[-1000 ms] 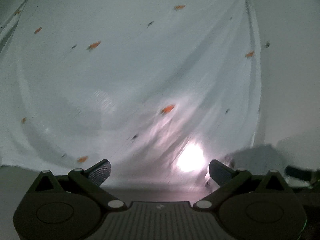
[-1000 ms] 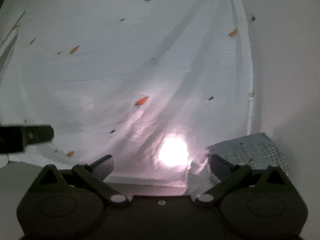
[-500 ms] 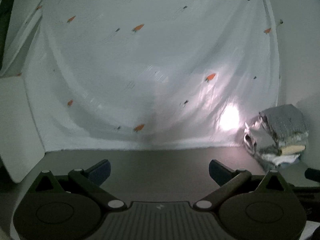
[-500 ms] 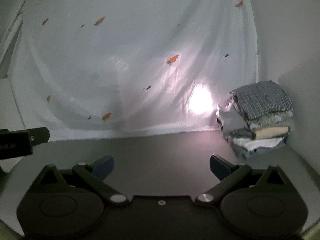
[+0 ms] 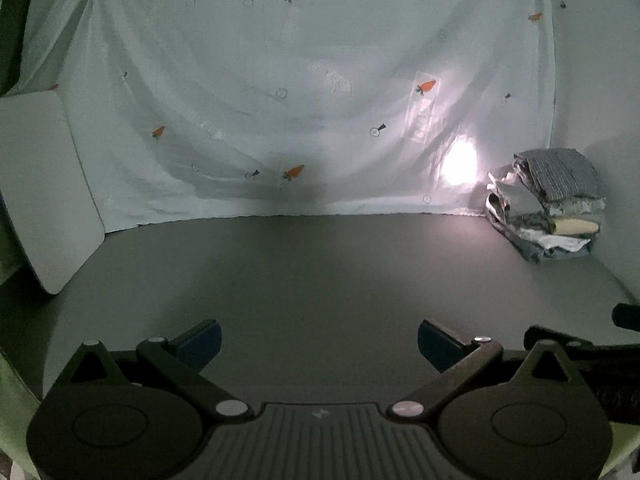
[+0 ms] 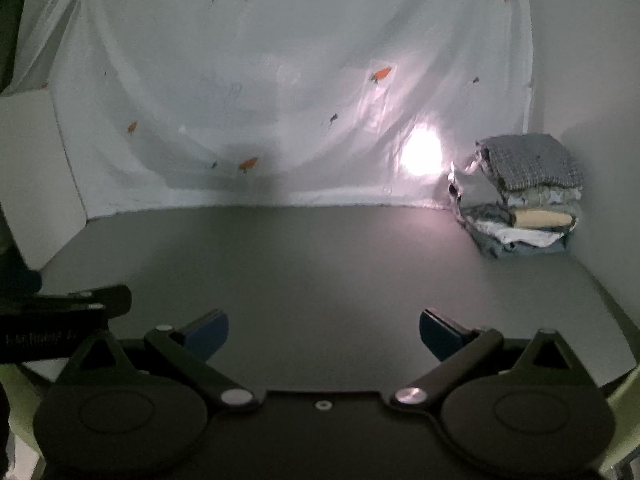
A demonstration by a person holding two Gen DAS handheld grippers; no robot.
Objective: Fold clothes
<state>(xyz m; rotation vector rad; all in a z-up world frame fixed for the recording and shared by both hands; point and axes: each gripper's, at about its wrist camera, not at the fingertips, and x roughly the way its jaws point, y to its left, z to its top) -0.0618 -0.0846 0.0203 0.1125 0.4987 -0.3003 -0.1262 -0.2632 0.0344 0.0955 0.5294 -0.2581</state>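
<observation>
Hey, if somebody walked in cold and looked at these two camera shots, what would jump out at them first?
Probably the bright glare spot shining through the white carrot-print sheet hung across the back. Next, the stack of folded clothes in the far right corner of the dark table. Both the left gripper and right gripper are open and empty.

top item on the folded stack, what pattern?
Grey-blue fine check on the top garment of the stack; clearest in the right wrist view.

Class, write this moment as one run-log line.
left gripper: open, empty | right gripper: open, empty | folded clothes stack: far right on dark table | carrot-print sheet: hanging behind
</observation>
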